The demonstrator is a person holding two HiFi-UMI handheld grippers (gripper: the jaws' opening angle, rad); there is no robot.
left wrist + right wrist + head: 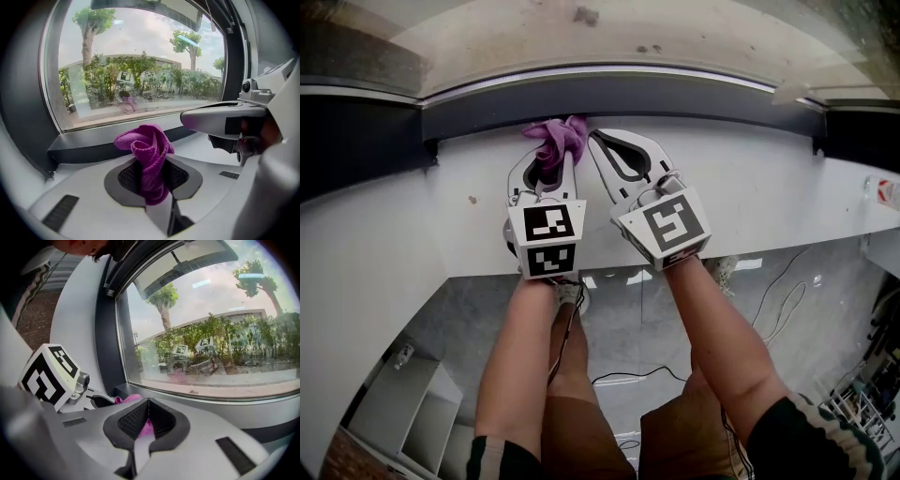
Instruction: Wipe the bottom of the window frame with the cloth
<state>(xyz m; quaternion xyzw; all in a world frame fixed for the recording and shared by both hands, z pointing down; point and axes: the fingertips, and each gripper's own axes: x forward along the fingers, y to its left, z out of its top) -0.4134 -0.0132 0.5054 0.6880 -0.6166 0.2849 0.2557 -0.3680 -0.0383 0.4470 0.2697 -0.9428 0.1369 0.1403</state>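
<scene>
My left gripper (pixel 551 159) clenches the purple cloth (pixel 561 136), its bunched end touching the dark bottom window frame (pixel 694 94) at the sill's (pixel 750 178) far edge. My right gripper (pixel 145 404), just right of it, is closed on nothing. Wiping looks barely begun, with the frame's right stretch left.

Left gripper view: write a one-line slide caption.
Left hand-held gripper grips a purple cloth near the window frame's dark bottom.
</scene>
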